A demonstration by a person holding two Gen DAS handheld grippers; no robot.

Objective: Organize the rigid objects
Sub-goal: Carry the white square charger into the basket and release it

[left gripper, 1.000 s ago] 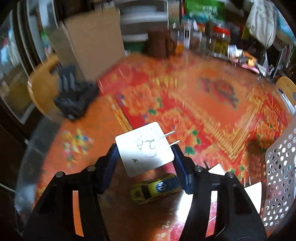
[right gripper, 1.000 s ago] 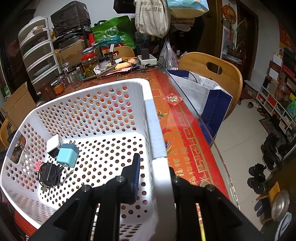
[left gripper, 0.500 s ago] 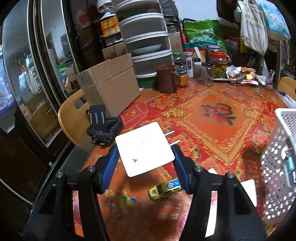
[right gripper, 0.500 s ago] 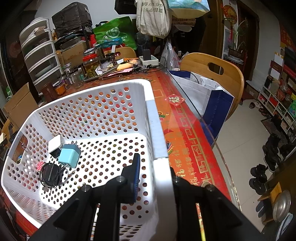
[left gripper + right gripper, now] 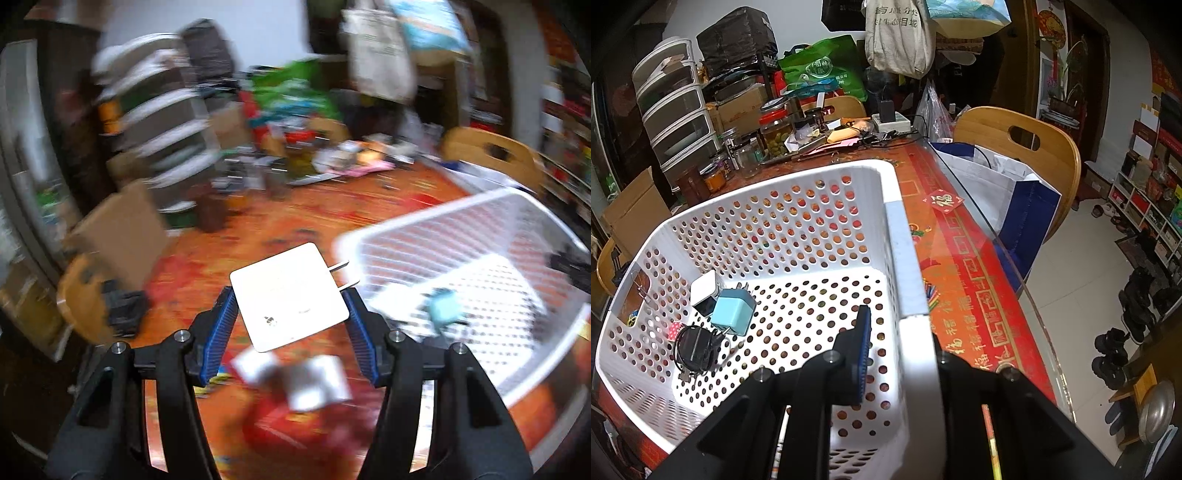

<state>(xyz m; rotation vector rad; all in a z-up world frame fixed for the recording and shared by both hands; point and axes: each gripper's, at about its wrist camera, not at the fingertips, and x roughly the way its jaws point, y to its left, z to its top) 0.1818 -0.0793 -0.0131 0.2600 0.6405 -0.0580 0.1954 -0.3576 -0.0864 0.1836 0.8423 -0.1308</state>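
Note:
My left gripper point(image 5: 289, 308) is shut on a flat white square charger point(image 5: 284, 288), its two prongs pointing right toward the white perforated basket point(image 5: 424, 218). The left wrist view is blurred by motion. The charger hangs above the red patterned tablecloth, just left of the basket's near corner. My right gripper point(image 5: 899, 321) is shut on the basket's side wall point(image 5: 905, 258), one blue pad inside and the other finger outside. Inside the basket lie a small white cube charger point(image 5: 705, 288), a light blue charger point(image 5: 733, 312) and a black adapter with its cable point(image 5: 694, 349).
Blurred white items point(image 5: 317, 384) lie on the table under my left gripper. A cardboard box point(image 5: 118, 232) and a wooden chair with a black object point(image 5: 122, 310) stand left. Jars point(image 5: 775, 136) and clutter line the far edge. A chair with a blue-white bag point(image 5: 1015, 199) stands beyond the table's right edge.
My left gripper has risen and swung right with the white charger, so the basket now fills the right of its view and the yellow toy car is gone from it. The right gripper has kept still.

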